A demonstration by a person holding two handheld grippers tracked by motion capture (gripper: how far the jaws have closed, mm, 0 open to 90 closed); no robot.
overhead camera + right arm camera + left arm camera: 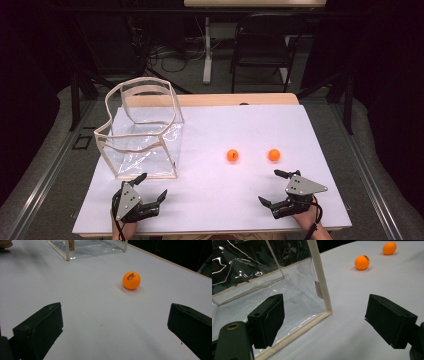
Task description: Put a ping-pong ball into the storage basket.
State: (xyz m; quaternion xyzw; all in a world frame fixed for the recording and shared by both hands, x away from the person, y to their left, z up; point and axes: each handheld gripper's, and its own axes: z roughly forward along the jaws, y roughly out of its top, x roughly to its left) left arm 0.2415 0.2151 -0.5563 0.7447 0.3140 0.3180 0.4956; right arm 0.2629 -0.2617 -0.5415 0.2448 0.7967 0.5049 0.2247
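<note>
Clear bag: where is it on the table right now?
In the high view the clear bag stands open on the table's left half, just beyond the left gripper, with the two orange balls to its right.

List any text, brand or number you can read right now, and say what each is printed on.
None can be read.
Dark print on the left orange ball: too blurred to read in the right gripper view; a dark mark in the high view.
Right orange ball: no print visible.
Small tag on the clear bag: blank or too small to tell.
</note>
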